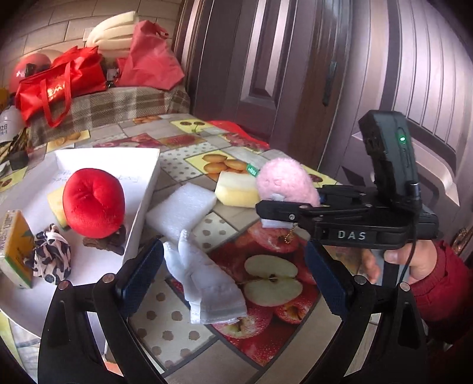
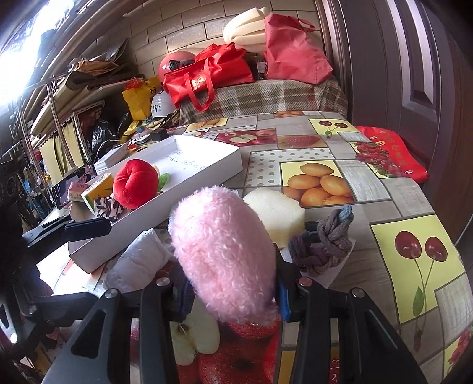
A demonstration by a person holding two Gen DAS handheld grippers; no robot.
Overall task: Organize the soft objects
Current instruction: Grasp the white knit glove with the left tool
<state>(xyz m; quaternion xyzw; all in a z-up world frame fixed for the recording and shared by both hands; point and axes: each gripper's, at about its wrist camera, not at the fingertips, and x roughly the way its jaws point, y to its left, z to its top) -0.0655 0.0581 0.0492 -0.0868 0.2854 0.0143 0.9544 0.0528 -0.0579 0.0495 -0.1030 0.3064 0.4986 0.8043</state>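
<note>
My right gripper [image 2: 233, 295] is shut on a pink fluffy toy [image 2: 224, 254] and holds it above the table; it shows in the left wrist view [image 1: 283, 180] too. My left gripper [image 1: 233, 277] is open and empty, its fingers either side of a white glove [image 1: 204, 280] on the table. A white tray [image 1: 142, 189] holds a red plush apple [image 1: 93, 202], a leopard scrunchie [image 1: 51, 257] and a yellow box [image 1: 16, 248]. A white foam block [image 1: 180, 211], a yellow sponge [image 1: 236, 189] and a knotted grey sock [image 2: 325, 245] lie on the table.
The table has a fruit-print cloth [image 2: 384, 201]. Red bags [image 2: 207, 73] and foam rolls [image 2: 248, 26] sit on a plaid bench [image 2: 266, 97] behind. A dark door [image 1: 295, 59] stands at the right. Cluttered shelves [image 2: 59, 118] are at the left.
</note>
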